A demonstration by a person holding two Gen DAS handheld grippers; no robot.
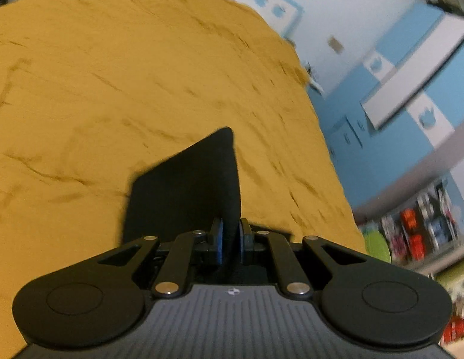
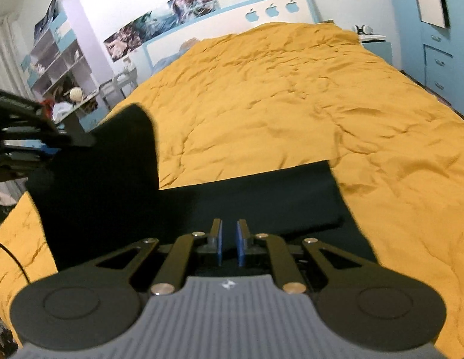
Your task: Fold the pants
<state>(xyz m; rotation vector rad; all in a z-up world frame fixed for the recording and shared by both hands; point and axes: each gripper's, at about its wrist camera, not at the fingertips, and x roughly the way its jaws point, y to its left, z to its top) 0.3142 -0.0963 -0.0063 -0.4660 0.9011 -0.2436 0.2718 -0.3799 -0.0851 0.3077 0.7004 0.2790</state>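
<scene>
Black pants [image 2: 232,200] lie on a yellow bedspread [image 2: 292,104]. My right gripper [image 2: 229,239] sits low over the near edge of the fabric, its blue pads close together with dark cloth between them. At the left of the right wrist view, my left gripper [image 2: 49,149] holds a lifted part of the pants, which hangs as a raised black flap [image 2: 124,149]. In the left wrist view, the left gripper [image 1: 230,239] is shut on a thin edge of the pants [image 1: 187,185], which stands up over the bedspread [image 1: 112,74].
A white and blue headboard [image 2: 262,12] closes the far end of the bed. A nightstand [image 2: 375,45] and blue drawers [image 2: 438,59] stand on the right, open shelves [image 2: 58,56] on the left. Cluttered shelves [image 1: 426,227] show beyond the bed's edge.
</scene>
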